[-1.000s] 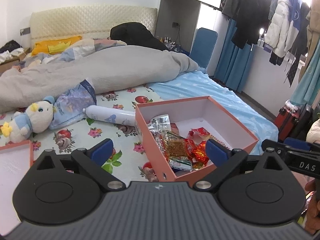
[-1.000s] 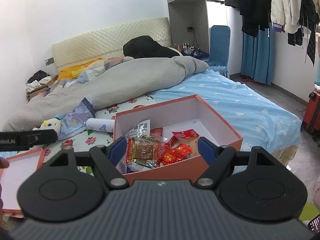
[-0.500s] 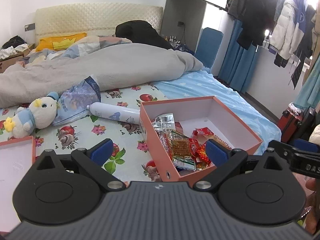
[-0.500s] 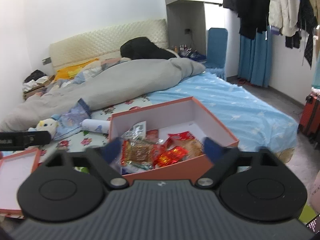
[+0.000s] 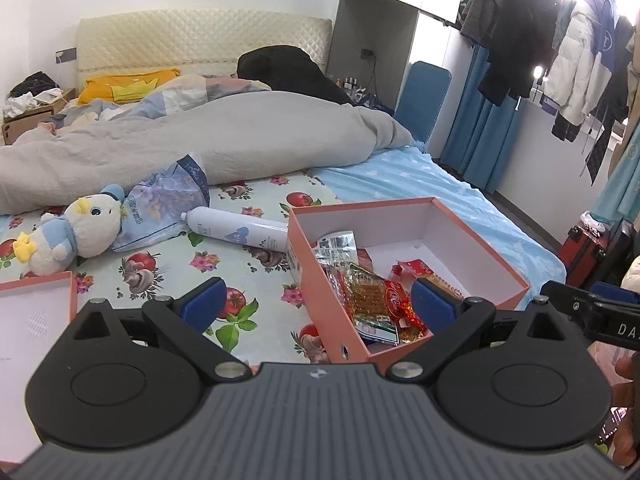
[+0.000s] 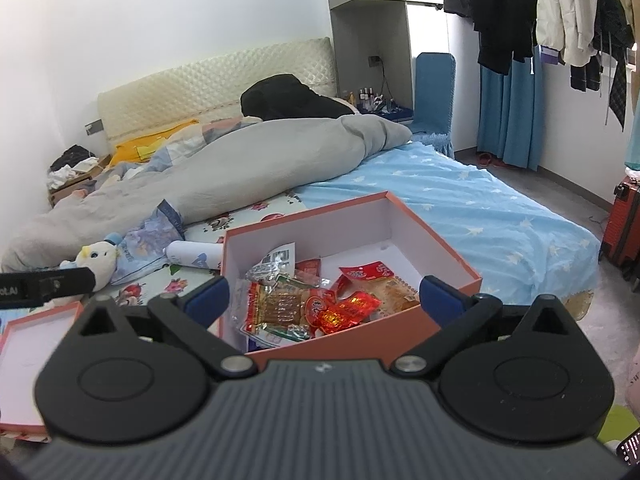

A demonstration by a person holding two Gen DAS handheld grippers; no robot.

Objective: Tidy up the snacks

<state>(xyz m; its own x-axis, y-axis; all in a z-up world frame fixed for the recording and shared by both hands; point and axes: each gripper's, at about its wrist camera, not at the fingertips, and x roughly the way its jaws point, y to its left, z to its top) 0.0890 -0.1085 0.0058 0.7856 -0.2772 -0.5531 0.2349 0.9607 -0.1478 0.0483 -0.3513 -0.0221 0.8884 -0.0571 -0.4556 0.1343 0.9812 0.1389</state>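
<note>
An orange box [image 5: 400, 224] with a white inside stands open on the bed, with several snack packets [image 5: 372, 296] heaped in its near left corner. My left gripper [image 5: 318, 300] hovers just before the box's left near corner, open, with nothing held. In the right wrist view the same box [image 6: 340, 232] and its red and clear snack packets [image 6: 280, 304] lie straight ahead. My right gripper [image 6: 324, 296] is open wide over the near wall and grips nothing. Each gripper shows at the edge of the other's view: the right gripper [image 5: 592, 312] and the left gripper [image 6: 40, 284].
The box lid [image 5: 32, 320] lies upturned at the near left. A white spray bottle [image 5: 240, 232], a plush duck [image 5: 76, 236] and a blue printed bag [image 5: 164, 200] lie left of the box. A grey duvet [image 5: 200, 140] covers the far bed. A red suitcase [image 6: 624, 224] stands right.
The right gripper's jaws have spread wider and stand still now. The left wrist view has drifted slightly, so the box sits a little further right in it.
</note>
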